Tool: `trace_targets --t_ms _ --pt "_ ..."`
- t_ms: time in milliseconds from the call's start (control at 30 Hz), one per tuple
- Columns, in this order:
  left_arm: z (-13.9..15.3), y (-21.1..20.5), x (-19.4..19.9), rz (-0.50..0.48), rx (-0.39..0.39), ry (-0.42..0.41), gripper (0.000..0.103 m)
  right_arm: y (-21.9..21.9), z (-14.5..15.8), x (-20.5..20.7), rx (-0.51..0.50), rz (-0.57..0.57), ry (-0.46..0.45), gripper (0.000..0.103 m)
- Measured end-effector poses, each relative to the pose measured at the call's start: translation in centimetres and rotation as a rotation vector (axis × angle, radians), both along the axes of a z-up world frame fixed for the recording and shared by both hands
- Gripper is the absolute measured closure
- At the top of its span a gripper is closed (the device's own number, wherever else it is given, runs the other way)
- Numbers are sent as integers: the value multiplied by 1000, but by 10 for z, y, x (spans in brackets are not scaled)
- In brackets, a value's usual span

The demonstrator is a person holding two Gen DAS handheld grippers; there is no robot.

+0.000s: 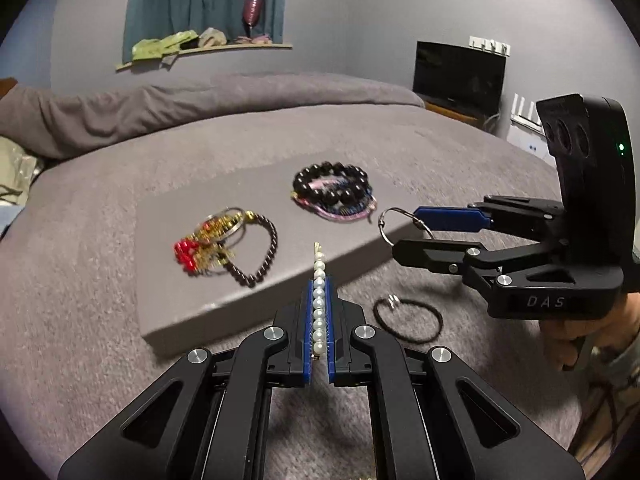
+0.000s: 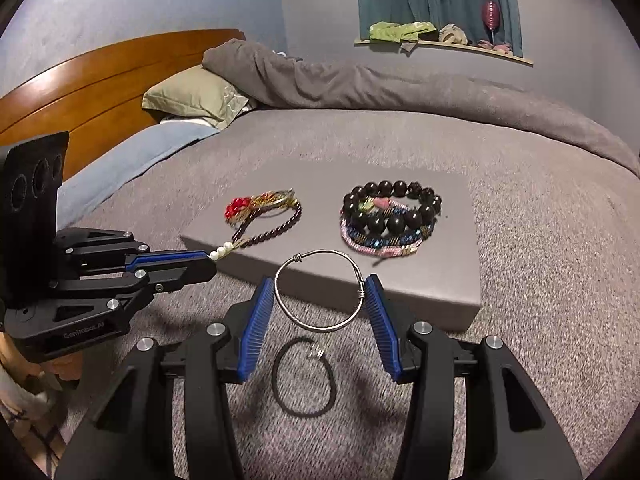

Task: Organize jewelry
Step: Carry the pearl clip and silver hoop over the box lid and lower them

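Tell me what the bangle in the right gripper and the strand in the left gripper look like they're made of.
The bangle looks like thin silver-toned metal wire: it is shiny, holds a rigid hoop, and has wire coils wrapped on it. The strand in the left gripper looks like glossy white pearl beads, real or imitation I cannot tell, with a gold-toned end fitting.

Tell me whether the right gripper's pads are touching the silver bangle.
Touching. The right wrist view shows the silver bangle spanning the right gripper, its rim pressed against both blue pads, held off the bed.
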State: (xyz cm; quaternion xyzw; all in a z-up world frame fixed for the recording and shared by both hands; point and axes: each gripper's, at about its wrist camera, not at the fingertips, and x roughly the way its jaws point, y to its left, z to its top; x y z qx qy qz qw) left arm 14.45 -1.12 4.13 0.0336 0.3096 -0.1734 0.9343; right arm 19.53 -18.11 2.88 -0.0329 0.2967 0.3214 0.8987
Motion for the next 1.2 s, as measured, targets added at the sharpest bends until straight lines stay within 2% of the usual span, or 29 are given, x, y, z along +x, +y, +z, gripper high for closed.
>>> trace_targets --t_ms 533,1200 --pt "12 -6 47 43 7 -41 97 -4 11 56 30 -77 -10 56" --pt "-12 -7 89 80 5 20 97 17 -1 90 -49 -119 -36 55"
